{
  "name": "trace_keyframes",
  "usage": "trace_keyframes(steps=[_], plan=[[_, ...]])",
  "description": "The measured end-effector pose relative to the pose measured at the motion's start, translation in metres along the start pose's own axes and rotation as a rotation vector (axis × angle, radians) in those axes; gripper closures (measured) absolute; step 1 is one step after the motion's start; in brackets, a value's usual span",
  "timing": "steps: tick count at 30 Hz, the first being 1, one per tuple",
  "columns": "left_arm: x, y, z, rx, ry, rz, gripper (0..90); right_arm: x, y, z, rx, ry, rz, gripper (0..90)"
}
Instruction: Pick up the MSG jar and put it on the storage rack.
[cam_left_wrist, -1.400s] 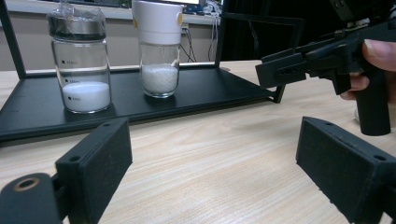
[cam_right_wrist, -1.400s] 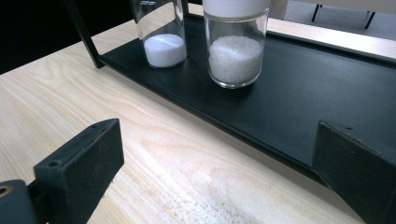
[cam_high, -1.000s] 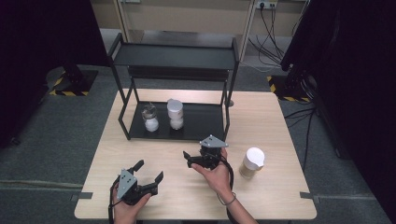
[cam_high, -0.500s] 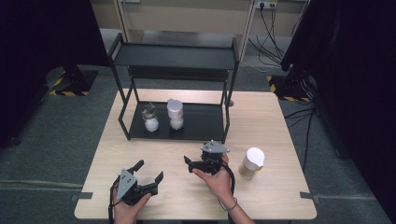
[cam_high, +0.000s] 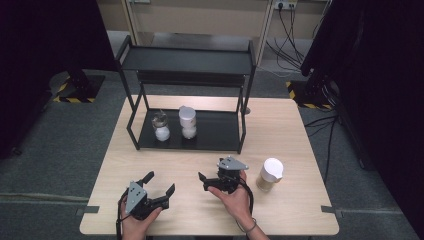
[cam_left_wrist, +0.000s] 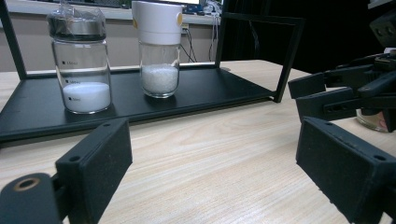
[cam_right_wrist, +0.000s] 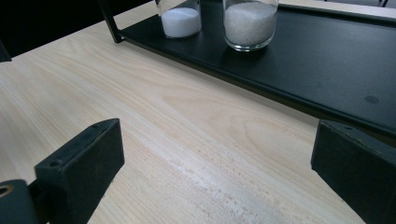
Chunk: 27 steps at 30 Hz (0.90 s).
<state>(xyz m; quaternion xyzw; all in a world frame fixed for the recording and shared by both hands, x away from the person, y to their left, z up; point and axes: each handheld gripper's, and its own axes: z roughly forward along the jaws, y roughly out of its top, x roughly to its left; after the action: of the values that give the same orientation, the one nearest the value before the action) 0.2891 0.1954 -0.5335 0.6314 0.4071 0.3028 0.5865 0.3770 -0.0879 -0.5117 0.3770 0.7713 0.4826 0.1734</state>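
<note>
1. Both grippers, left gripper (cam_high: 159, 186) and right gripper (cam_high: 214, 180), sit jaws apart, holding nothing.
2. White-capped jar (cam_high: 270, 174) stands just right of the right gripper.
3. Looks like glass: stiff, slippery, breakable. Probably best gripped mid-body, below the cap.

Two grippers are counted: a left gripper (cam_high: 159, 185) at the near left and a right gripper (cam_high: 209, 181) near the middle, each held in one hand, so two hands are seen. Three jars are counted: two on the rack (cam_high: 220, 142), namely a steel-capped jar (cam_high: 161, 126) and a white-capped jar (cam_high: 188, 122) just right of it, and one white-lidded jar (cam_high: 270, 175) on the table (cam_high: 295, 130) at the right. One rack and one table are counted.
</note>
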Motion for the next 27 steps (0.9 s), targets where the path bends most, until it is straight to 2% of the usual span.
trace_keyframes(steps=[27], plan=[[0.0,0.0,0.0,-0.002,0.0,-0.002,10.3,0.0,-0.02,-0.008,0.009,-0.012,-0.002,3.3]])
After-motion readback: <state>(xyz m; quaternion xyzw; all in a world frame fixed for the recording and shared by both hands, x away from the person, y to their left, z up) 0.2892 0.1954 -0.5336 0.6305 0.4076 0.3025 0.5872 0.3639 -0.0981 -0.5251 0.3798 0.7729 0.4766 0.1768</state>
